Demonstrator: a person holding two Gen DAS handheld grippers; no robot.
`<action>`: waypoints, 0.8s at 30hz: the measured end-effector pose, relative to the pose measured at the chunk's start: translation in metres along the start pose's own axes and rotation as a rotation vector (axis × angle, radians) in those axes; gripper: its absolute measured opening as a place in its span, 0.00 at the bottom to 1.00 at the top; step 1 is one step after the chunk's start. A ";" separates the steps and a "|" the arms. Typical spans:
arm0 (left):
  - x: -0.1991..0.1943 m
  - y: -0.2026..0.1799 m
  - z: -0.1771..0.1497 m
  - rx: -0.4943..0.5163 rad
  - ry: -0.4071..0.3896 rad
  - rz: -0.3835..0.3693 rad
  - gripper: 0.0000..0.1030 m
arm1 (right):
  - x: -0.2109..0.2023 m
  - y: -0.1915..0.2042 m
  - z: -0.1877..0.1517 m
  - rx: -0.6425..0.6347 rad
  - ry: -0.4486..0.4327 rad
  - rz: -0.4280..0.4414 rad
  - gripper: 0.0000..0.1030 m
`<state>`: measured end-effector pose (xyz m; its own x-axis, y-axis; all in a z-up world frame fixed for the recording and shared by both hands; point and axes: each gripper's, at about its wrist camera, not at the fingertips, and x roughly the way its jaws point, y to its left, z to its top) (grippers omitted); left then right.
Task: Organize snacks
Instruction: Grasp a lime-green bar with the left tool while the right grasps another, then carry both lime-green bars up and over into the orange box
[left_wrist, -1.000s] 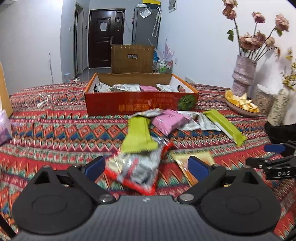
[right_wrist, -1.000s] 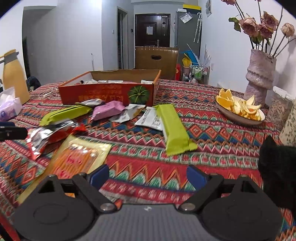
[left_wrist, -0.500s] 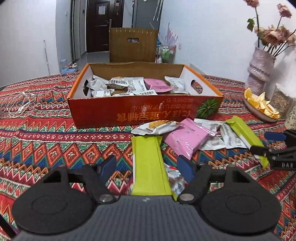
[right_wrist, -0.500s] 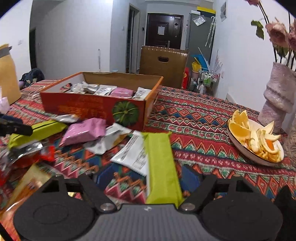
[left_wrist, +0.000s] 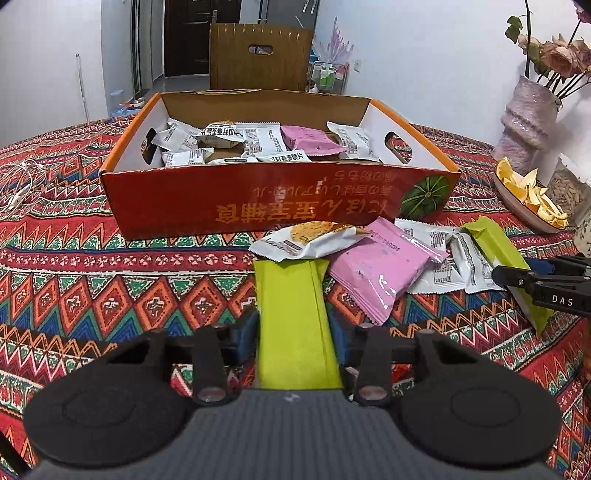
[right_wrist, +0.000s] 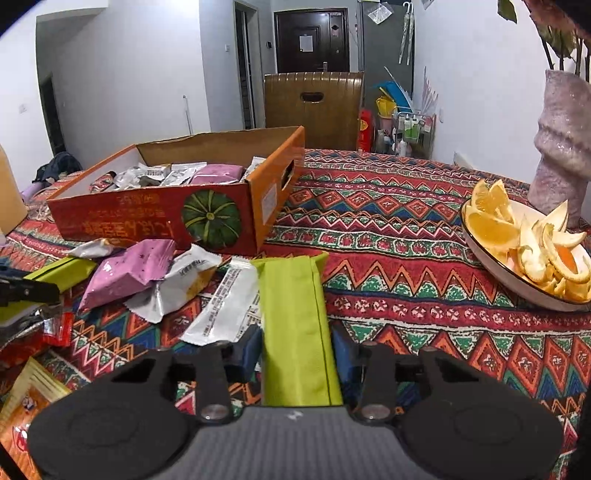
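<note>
An orange cardboard box (left_wrist: 280, 206) holds several white and pink snack packets; it also shows in the right wrist view (right_wrist: 155, 218). My left gripper (left_wrist: 295, 338) is shut on a lime-green snack bar (left_wrist: 295, 325) lying on the tablecloth. My right gripper (right_wrist: 297, 350) is shut on a second lime-green snack bar (right_wrist: 295, 325), which also shows at the right of the left wrist view (left_wrist: 495, 247). A pink packet (left_wrist: 380, 269) and white packets (left_wrist: 306, 240) lie loose in front of the box.
A plate of orange slices and peel (right_wrist: 528, 251) stands at the right beside a pink vase (right_wrist: 561, 147). A red-and-silver packet (right_wrist: 33, 332) and a yellow packet (right_wrist: 26, 406) lie at the left. A wooden chair (left_wrist: 258, 55) stands behind the table.
Both grippers have moved forward over the green bars and closed on them. The box and loose packets now sit nearer in both views.
</note>
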<state>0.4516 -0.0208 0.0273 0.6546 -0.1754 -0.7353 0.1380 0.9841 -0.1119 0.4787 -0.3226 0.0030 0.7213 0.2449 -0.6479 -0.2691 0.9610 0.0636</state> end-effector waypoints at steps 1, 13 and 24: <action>-0.001 0.000 -0.001 -0.002 -0.001 0.000 0.38 | -0.001 0.000 0.000 0.001 0.000 0.001 0.38; -0.061 -0.009 -0.032 -0.050 -0.061 -0.036 0.36 | -0.045 0.020 -0.026 0.014 -0.003 0.034 0.37; -0.130 -0.023 -0.076 -0.067 -0.131 -0.070 0.36 | -0.114 0.063 -0.073 0.053 -0.035 0.077 0.37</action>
<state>0.3069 -0.0181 0.0748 0.7371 -0.2416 -0.6311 0.1399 0.9682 -0.2072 0.3331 -0.2997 0.0260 0.7214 0.3221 -0.6130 -0.2915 0.9442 0.1531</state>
